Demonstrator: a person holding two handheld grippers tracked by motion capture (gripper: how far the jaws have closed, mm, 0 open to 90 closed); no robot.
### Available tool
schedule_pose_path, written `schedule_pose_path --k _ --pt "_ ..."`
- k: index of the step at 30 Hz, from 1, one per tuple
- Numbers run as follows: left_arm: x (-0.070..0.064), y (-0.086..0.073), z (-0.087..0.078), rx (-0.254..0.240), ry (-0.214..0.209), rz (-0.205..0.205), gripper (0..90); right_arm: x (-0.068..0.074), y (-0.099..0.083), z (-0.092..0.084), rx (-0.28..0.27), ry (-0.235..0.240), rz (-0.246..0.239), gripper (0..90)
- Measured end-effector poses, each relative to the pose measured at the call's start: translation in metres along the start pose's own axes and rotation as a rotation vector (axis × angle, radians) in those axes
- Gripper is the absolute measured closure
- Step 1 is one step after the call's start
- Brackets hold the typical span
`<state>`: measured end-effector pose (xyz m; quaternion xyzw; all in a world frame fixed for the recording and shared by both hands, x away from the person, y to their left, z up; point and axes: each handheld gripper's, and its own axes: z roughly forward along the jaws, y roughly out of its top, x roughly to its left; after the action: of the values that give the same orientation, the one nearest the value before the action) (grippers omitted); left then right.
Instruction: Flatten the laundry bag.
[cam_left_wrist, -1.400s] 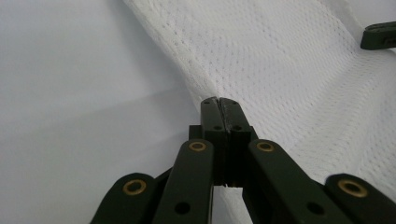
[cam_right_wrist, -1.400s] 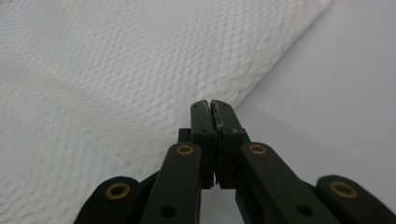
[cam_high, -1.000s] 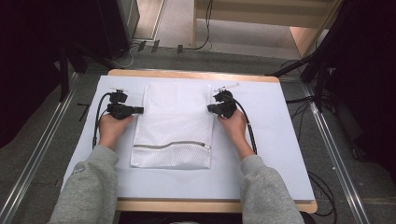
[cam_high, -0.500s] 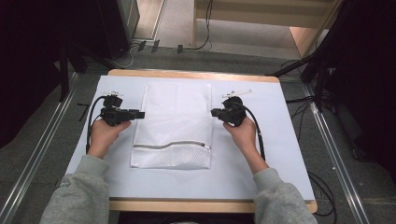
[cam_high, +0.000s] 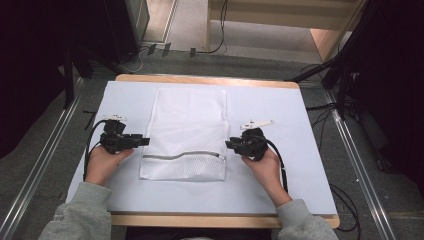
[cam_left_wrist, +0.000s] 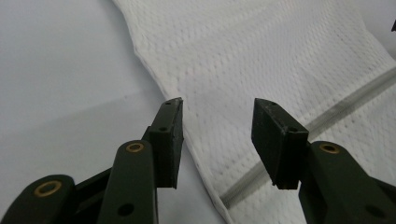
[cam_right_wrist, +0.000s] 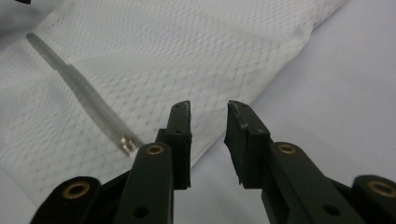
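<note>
While the mesh laundry bag lies flat | left gripper, right gripper jaws just opened, nothing pinched | side edges near zipper judged next to be grasped

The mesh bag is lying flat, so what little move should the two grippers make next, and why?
Probably ease both in to pinch the bag's side edges near the zipper. The left gripper and right gripper flank the mesh bag; their jaws have just been opening, with nothing pinched between them, and each points at an edge.
</note>
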<state>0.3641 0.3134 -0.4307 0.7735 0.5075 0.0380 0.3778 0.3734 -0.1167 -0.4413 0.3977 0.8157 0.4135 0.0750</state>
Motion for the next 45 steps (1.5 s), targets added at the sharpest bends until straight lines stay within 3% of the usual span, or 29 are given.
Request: schedule_pose_path --k 4,14,19,25,28,31,34,38,42,45 --pt "-0.006 -0.009 -0.002 0.012 0.005 0.01 53.5 0.008 -0.013 -0.001 0.007 0.028 0.02 69.1" --pt "-0.011 -0.034 -0.003 0.085 0.009 -0.005 52.7 0.026 -0.032 0.01 0.076 0.036 -0.004 58.6" --pt "-0.013 -0.038 -0.002 0.08 0.006 -0.011 51.9 0.038 -0.032 0.019 0.089 0.016 -0.058 54.5" --pt "-0.019 -0.044 -0.002 0.091 -0.013 0.003 59.3 0.046 -0.036 0.02 0.098 -0.068 -0.139 68.3" --pt "-0.021 -0.044 0.001 0.103 -0.02 0.004 72.7 0.042 -0.034 0.019 0.111 -0.067 -0.118 81.0" --pt "-0.027 -0.043 0.004 0.133 -0.016 0.05 88.7 0.036 -0.031 0.017 0.137 -0.032 -0.088 87.5" --pt "-0.028 -0.042 0.005 0.143 -0.028 0.043 90.0 0.033 -0.028 0.016 0.164 -0.009 -0.066 88.4" --pt "-0.025 -0.042 0.001 0.147 -0.04 0.024 90.0 0.028 -0.028 0.004 0.16 0.018 -0.055 88.2" --pt "-0.024 -0.043 0.0 0.161 -0.034 0.007 90.0 0.021 -0.033 -0.005 0.17 0.05 -0.031 88.2" --pt "-0.024 -0.046 -0.002 0.16 -0.036 0.002 90.0 0.02 -0.04 -0.006 0.206 0.053 -0.035 87.6"
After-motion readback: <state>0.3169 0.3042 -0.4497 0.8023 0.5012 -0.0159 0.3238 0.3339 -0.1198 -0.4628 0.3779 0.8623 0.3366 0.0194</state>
